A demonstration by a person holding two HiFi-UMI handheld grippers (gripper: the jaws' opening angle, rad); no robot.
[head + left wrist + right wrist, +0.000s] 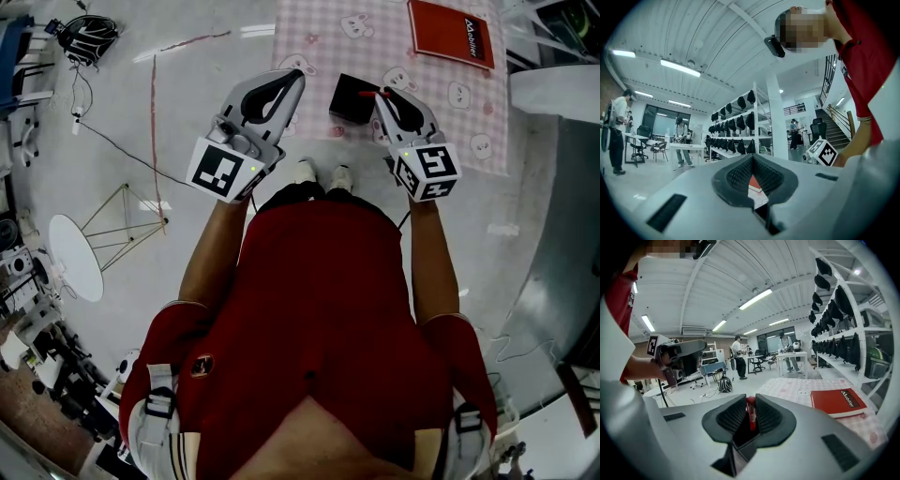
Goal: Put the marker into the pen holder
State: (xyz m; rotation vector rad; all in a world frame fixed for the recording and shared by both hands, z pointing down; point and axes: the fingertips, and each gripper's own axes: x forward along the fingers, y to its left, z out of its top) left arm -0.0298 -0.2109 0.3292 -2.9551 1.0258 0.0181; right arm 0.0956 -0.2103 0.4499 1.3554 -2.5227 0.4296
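The head view alone gives the layout. The black pen holder (352, 98) stands at the near edge of the pink checked worktop (319, 37), and a red book (450, 33) lies farther back. The left gripper (297, 77) hangs off to the holder's left, clear of it. The right gripper (382, 96) is at the holder's right edge, and only a short red stub of the marker (367, 94) shows there.

The right gripper view shows the grip itself. The right gripper (750, 398) has its fingers closed partway onto the red marker (750, 413), which stands upright between the ribbed pads. The dark pen holder (744, 442) sits directly beneath, mostly hidden by the gripper body, so I cannot tell whether the marker's lower end is inside it. The book (838, 402) lies to the right.

The left gripper view shows the left gripper (753, 157) with its fingertips together and nothing held. A red and white sliver shows through the gap behind them, too small to identify.
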